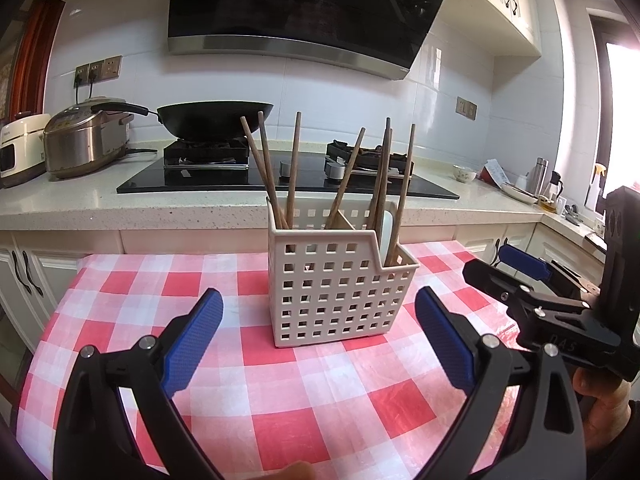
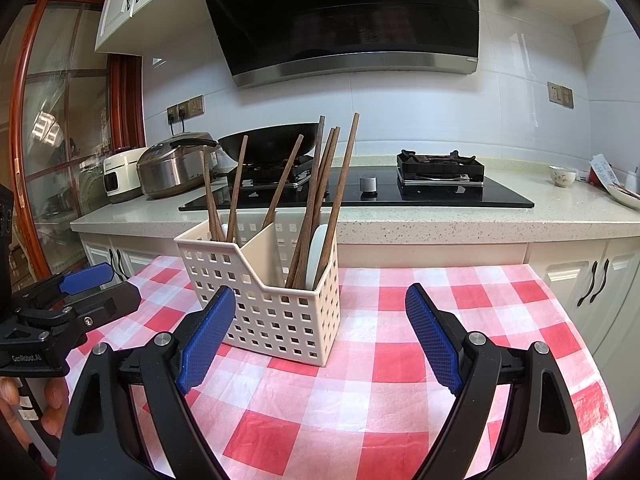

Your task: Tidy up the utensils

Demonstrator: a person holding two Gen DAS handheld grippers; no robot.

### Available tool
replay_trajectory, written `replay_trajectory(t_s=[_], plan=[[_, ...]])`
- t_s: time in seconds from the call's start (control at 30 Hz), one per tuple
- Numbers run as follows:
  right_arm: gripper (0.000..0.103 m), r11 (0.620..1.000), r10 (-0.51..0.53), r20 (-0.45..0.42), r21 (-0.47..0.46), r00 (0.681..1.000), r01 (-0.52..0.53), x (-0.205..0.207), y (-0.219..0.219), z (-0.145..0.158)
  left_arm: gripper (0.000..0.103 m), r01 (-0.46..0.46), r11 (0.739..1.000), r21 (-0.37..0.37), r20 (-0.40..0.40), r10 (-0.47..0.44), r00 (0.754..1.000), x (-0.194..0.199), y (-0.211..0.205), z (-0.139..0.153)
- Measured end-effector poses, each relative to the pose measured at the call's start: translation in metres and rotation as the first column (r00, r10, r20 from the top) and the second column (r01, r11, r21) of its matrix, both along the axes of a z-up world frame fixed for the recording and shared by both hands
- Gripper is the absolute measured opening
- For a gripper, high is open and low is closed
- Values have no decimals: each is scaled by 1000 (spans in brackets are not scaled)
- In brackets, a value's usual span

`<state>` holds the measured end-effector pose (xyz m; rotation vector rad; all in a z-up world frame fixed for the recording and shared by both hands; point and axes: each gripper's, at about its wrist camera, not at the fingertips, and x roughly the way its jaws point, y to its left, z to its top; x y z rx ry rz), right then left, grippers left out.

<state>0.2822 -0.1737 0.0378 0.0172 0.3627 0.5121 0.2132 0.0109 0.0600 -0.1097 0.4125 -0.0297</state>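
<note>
A red-and-white checked tablecloth point(image 1: 280, 396) fills the lower half of both views; at mid-frame on it stands a white slotted basket point(image 1: 332, 292), upright; wooden chopsticks point(image 1: 292, 168) lean in its compartments, beside a white spoon point(image 2: 316, 256) in the lower section; the left gripper point(image 1: 318, 340) and right gripper point(image 2: 320, 338) sit low in frame, both jaws spread wide, grasping nothing.
</note>
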Motion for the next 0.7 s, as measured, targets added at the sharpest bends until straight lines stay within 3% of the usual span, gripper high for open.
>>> replay_trajectory(t_s=[0.7], plan=[[81,1000,-1,0,0,1000,1,0,0,0,95,1,1000,-1,0,-1,1000,-1,1,1]])
